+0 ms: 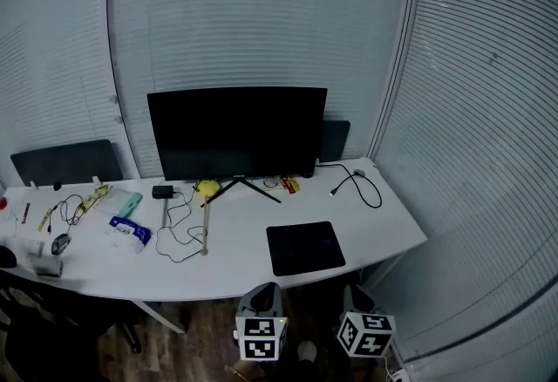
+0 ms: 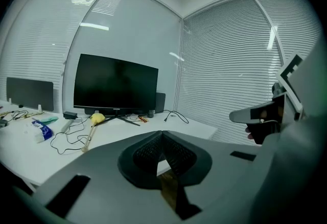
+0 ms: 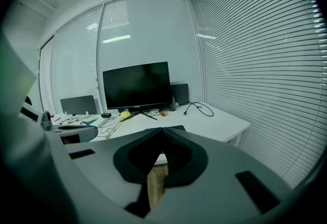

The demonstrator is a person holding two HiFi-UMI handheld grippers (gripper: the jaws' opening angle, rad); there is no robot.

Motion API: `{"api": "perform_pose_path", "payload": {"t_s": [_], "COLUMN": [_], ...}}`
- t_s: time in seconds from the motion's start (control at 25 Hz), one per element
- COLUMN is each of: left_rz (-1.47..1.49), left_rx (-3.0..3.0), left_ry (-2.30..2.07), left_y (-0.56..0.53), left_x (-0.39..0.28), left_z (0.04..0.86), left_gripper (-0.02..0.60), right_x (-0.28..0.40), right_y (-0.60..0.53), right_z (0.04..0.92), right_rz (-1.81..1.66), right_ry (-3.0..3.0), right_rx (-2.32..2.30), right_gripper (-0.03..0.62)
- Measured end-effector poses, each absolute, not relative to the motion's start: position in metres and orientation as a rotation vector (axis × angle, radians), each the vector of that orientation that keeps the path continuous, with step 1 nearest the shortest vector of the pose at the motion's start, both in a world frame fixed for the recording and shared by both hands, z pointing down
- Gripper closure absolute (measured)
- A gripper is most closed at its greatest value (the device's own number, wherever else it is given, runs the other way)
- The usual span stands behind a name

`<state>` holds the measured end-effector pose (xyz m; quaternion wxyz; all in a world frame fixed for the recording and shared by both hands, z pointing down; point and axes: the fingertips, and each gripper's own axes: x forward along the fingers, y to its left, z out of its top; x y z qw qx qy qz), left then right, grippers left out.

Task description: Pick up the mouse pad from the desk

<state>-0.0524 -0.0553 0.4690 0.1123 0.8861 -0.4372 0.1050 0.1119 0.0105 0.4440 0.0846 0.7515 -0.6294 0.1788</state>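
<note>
R gripper view: only a corner of the mouse pad (image 3: 176, 128) shows over the right gripper (image 3: 162, 130); rest is behind its body. Left gripper (image 2: 162, 133) is cropped at that frame's left edge.
L gripper view: mouse pad fully hidden behind the gripper body. Right gripper at the right edge is dim and partly cut off.
Head view: both grippers seen from the back only, tips not visible.
Desk (image 1: 392, 223) left end is cut by the frame. Red bit (image 1: 2, 202) at far left is cropped, can't ID.
Clutter (image 1: 45, 265) at lower left and bits (image 1: 289, 186) by the monitor (image 1: 235, 132) stand are too small to tell.
Dark panel (image 1: 335, 140) is partly behind the monitor.
Chair (image 1: 52, 319) at bottom left is dark and cut off.
</note>
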Motion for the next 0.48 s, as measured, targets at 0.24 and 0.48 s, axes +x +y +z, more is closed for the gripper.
{"api": "perform_pose_path", "payload": {"t_s": [0.24,0.48], "left_rz": [0.303,0.299], "left_rx": [2.605,2.59], "left_ry": [-1.318,-1.368], "left_y": [-0.084,-0.119], "left_x": [-0.037,-0.018], "left_z": [0.466,0.46], "left_gripper": [0.565,0.565], "right_x": [0.13,0.154], "right_y": [-0.023,-0.062], "right_z": [0.44,0.436], "right_rz": [0.512,0.502], "right_ry": [-1.911,-1.944], "right_rx": [2.237,2.214], "right_gripper": [0.56,0.56]}}
